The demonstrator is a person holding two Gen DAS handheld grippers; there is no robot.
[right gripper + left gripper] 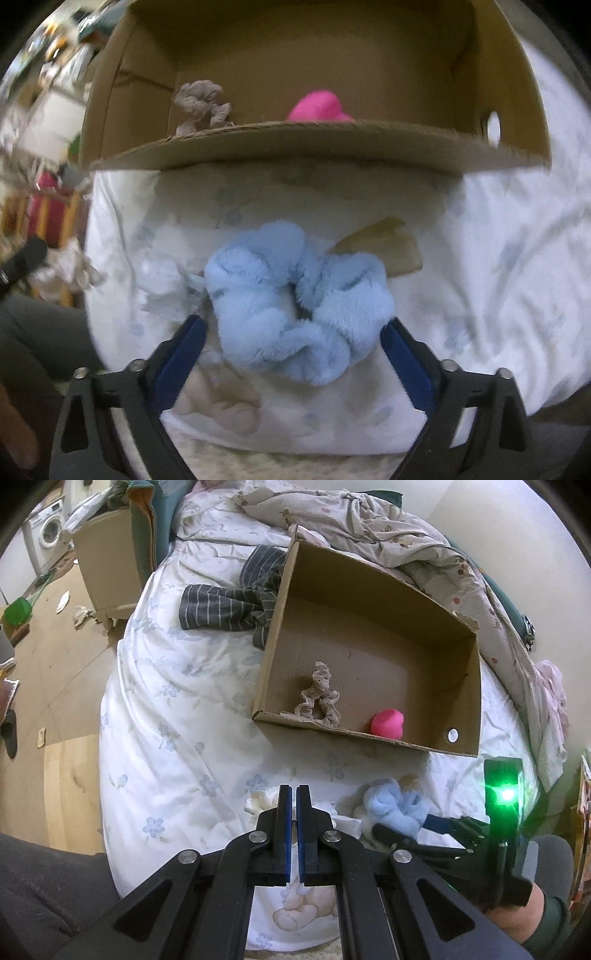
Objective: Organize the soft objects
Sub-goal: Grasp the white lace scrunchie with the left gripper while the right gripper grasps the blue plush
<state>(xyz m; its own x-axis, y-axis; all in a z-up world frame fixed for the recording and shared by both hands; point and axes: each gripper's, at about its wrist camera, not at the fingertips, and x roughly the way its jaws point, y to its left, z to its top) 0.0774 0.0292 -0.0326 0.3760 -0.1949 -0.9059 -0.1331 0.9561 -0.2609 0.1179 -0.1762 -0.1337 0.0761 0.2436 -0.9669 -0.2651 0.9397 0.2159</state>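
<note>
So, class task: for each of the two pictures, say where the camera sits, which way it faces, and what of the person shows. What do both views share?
Left wrist: on the shut left gripper, looking steeply down the bed at the cardboard box; a grey-clad leg and the right gripper show.
Right wrist: on the right gripper, looking down at the blue scrunchie between open jaws.
Shared: box, blue scrunchie, pink item, beige scrunchie.

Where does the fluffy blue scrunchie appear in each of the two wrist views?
Left wrist view: blue scrunchie lies low and right of centre on the bedsheet, below the cardboard box.
Right wrist view: blue scrunchie fills the centre, between the open blue fingers.
Shared landmark: the pink ball inside the box.
</note>
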